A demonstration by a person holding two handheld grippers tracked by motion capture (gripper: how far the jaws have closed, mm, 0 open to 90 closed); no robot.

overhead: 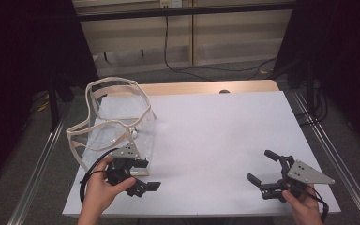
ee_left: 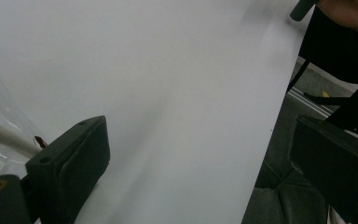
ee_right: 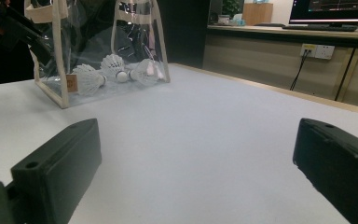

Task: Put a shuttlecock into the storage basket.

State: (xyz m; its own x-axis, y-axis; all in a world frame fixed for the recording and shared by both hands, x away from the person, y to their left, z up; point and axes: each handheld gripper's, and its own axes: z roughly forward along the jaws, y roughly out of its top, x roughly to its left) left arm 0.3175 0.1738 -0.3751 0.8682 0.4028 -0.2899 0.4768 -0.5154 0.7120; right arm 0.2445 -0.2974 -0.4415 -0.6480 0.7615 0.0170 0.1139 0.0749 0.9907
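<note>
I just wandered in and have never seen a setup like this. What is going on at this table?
A person is working at a white table with a hand-held claw in each hand. The left claw sits open right beside a clear bag with beige trim, which stands upright at the table's left side. Inside the bag lie white shuttlecocks. The right claw is also open, holding nothing, near the front right corner, far from the bag. Neither claw is gripping anything at this moment.

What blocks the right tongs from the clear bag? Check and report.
Nothing visible: only bare white table lies between the open right tongs and the clear bag holding shuttlecocks.
</note>
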